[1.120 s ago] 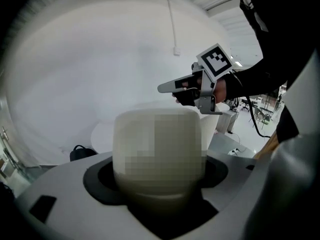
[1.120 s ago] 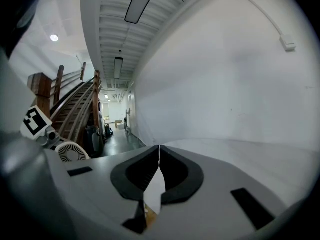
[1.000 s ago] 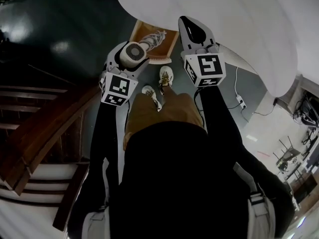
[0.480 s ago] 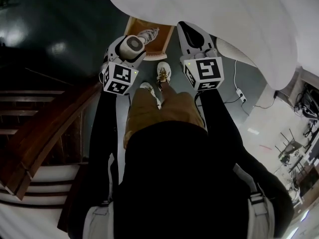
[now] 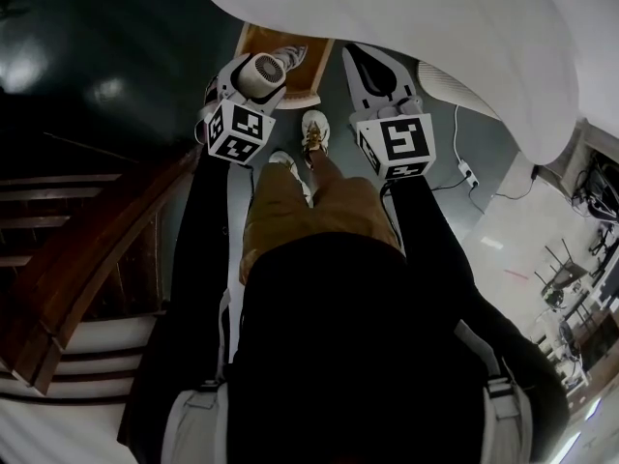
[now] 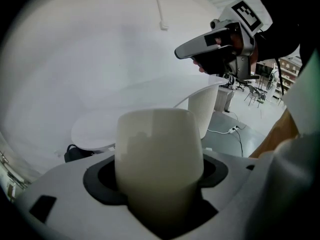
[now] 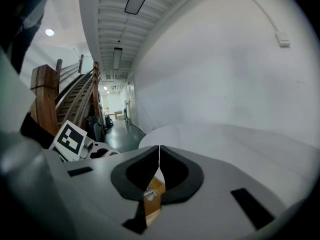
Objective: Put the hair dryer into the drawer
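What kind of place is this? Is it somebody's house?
Probably a big building's hallway, not a house: there's a wide wooden staircase, a long corridor with ceiling lights, and a shiny dark floor.

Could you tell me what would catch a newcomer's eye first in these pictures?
First comes the white hair dryer clamped in the left gripper, held over the wooden drawer just ahead of the person's shoes. Beside it, the right gripper is shut on nothing. A big white table fills the top of the head view.
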The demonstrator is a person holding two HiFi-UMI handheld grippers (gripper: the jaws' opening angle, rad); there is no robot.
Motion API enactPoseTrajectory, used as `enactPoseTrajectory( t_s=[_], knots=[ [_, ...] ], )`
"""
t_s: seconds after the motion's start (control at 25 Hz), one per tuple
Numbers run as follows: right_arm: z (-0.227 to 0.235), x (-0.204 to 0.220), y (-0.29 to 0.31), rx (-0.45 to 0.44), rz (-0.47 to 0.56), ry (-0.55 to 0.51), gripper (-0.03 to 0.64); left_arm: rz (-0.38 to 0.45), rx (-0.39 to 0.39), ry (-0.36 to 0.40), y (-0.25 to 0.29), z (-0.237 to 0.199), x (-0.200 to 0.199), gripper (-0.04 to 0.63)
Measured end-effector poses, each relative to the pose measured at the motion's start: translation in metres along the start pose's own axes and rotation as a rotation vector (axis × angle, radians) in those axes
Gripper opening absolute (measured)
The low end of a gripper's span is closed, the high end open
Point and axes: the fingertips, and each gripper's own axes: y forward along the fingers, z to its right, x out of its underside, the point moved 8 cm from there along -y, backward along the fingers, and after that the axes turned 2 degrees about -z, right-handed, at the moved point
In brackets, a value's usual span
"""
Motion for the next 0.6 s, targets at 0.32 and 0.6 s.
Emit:
enactPoseTrajectory(
  t_s=[0.32, 0.6],
  knots=[
    [0.002, 0.009, -0.011, 0.009, -0.025, -0.039, 0.029, -0.030, 0.003, 0.090, 0.026, 0.006, 0.003, 0.380],
    [0.005, 0.011, -0.012, 0.012, -0.027, -0.029, 0.029, -0.045, -0.017, 0.160, 0.040, 0.006, 0.000, 0.379]
  ],
)
